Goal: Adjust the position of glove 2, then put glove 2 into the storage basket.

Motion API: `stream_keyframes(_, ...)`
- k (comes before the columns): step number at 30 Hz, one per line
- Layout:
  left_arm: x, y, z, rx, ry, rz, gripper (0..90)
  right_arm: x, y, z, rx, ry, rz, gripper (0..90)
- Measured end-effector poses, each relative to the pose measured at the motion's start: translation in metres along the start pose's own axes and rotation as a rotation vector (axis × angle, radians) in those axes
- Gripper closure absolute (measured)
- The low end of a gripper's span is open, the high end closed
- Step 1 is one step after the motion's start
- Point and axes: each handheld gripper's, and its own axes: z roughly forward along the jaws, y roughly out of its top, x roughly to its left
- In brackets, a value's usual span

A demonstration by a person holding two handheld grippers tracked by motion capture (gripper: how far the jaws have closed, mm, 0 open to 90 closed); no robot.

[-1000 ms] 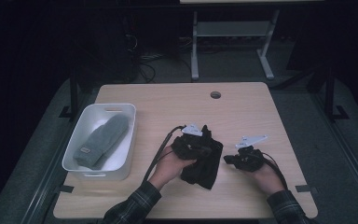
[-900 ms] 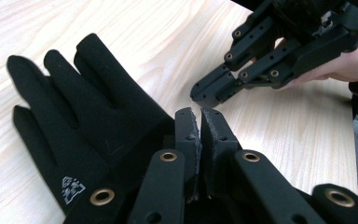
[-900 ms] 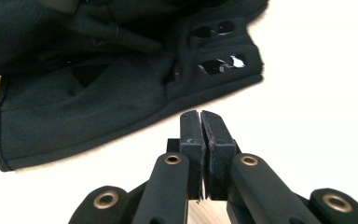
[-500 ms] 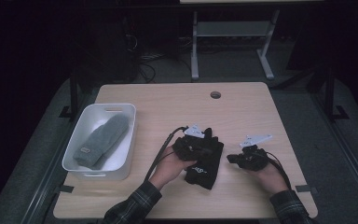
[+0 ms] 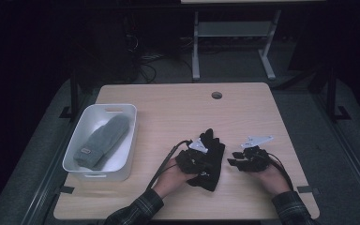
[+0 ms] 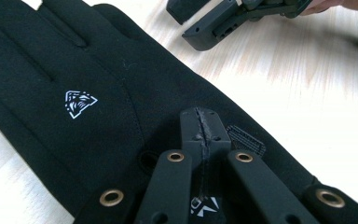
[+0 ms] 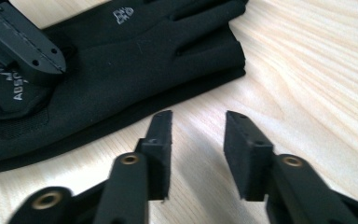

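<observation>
- My left gripper (image 5: 198, 158) sits on the black glove (image 5: 212, 159), its jaws pressed together on the cuff end of the fabric; in the left gripper view the two tips (image 6: 200, 128) meet in a single seam against the cloth
- The black glove lies flat on the wooden table (image 5: 168, 108), at the near side, between my two hands, fingers pointing away from me
- A small white triangular logo (image 6: 79, 103) shows on the back of the glove
- My right gripper (image 5: 234, 158) rests just beside the glove, to its right, with jaws that have just been opening; they stand apart with only bare wood between them (image 7: 196, 135)
- In the right gripper view the glove's fingers (image 7: 205, 32) reach across the table above my open tips, apart from them
- A white bin (image 5: 85, 164) stands at the left of the table, well apart from the glove, with a grey mitten (image 5: 102, 140) lying inside it
</observation>
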Motion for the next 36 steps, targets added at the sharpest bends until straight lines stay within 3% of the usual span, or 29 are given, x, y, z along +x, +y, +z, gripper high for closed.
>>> stream_keyframes(5,0.002,-0.003,-0.004,0.021,-0.002,0.004,89.5,-0.002,-0.001,-0.001,-0.011,-0.028,0.008,48.6)
stream_keyframes(20,0.021,-0.031,-0.046,0.075,0.072,0.003,89.5,-0.012,-0.011,-0.008,0.023,-0.096,0.029,25.3)
stream_keyframes(23,0.025,-0.036,-0.053,0.083,0.076,0.006,89.5,-0.014,-0.017,-0.012,0.017,-0.112,0.040,25.2)
stream_keyframes(24,0.024,-0.037,-0.054,0.069,0.078,-0.010,89.5,-0.015,-0.019,-0.012,0.020,-0.116,0.033,24.6)
stream_keyframes(28,0.026,-0.038,-0.059,0.076,0.077,0.009,89.1,-0.018,-0.026,-0.013,0.023,-0.119,0.024,23.7)
stream_keyframes(29,0.025,-0.037,-0.059,0.058,0.081,-0.002,86.6,-0.019,-0.027,-0.013,0.018,-0.117,0.019,23.7)
stream_keyframes(30,0.026,-0.035,-0.062,0.069,0.088,0.021,84.7,-0.019,-0.027,-0.014,0.018,-0.120,0.022,23.7)
stream_keyframes(32,0.026,-0.031,-0.066,0.039,0.102,0.021,78.1,-0.020,-0.028,-0.013,0.014,-0.130,0.025,21.0)
stream_keyframes(36,0.032,-0.022,-0.070,-0.004,0.151,0.009,59.1,-0.023,-0.029,-0.011,0.001,-0.133,0.026,15.8)
